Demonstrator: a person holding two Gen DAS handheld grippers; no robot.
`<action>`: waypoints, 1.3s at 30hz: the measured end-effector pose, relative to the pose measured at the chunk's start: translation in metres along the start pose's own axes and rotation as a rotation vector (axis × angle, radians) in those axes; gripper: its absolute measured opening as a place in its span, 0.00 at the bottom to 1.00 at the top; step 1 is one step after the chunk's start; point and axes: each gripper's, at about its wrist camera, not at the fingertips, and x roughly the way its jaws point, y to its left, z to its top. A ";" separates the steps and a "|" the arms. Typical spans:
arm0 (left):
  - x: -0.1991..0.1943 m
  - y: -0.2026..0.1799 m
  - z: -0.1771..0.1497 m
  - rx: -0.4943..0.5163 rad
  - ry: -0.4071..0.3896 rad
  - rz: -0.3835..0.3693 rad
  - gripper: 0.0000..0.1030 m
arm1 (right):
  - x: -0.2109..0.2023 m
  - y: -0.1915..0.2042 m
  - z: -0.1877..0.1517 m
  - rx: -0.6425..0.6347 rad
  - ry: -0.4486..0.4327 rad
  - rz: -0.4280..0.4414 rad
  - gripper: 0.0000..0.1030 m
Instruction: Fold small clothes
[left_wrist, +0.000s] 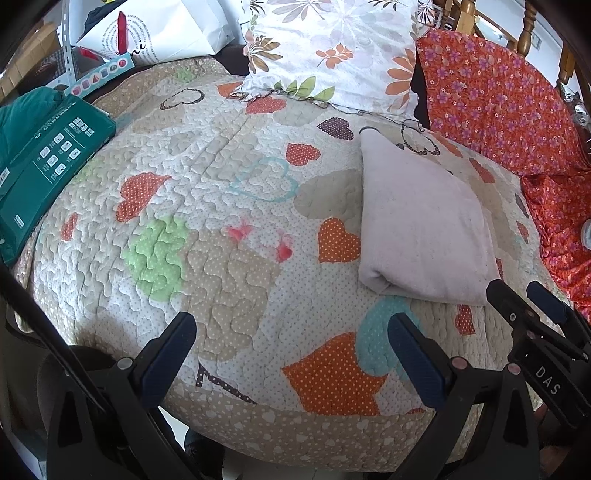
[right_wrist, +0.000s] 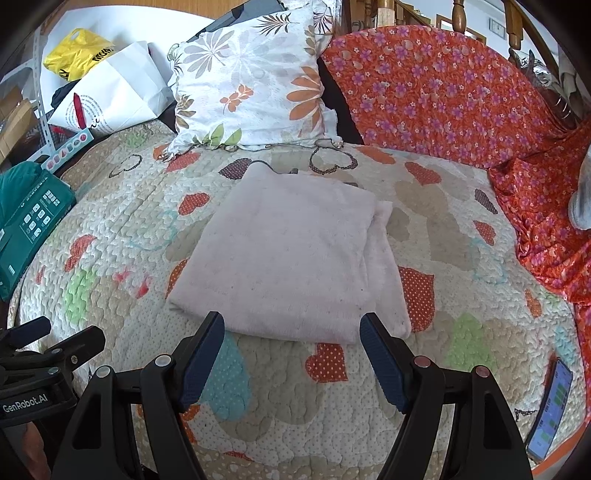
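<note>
A pale pink cloth (right_wrist: 291, 254) lies folded into a flat rectangle on the heart-patterned quilt (right_wrist: 443, 229). It also shows in the left wrist view (left_wrist: 424, 225), at the right. My right gripper (right_wrist: 291, 328) is open and empty, its fingertips just at the cloth's near edge. My left gripper (left_wrist: 291, 328) is open and empty over bare quilt (left_wrist: 207, 206), to the left of the cloth. The right gripper also shows at the lower right of the left wrist view (left_wrist: 528, 291).
A floral pillow (right_wrist: 255, 81) leans at the back. Orange flowered fabric (right_wrist: 461, 96) covers the right side. A green box (left_wrist: 48, 166) lies at the left edge, a white paper bag (right_wrist: 118, 92) behind it. A phone (right_wrist: 552, 402) lies at the lower right.
</note>
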 end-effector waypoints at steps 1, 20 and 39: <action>0.001 -0.001 0.001 0.002 0.003 0.002 1.00 | 0.001 -0.001 0.000 0.000 -0.001 0.000 0.78; 0.030 -0.021 0.002 0.048 0.070 0.014 1.00 | 0.027 -0.016 -0.003 0.019 0.037 -0.001 0.78; 0.048 -0.028 0.004 0.053 0.084 -0.005 1.00 | 0.045 -0.022 -0.004 0.024 0.069 0.003 0.78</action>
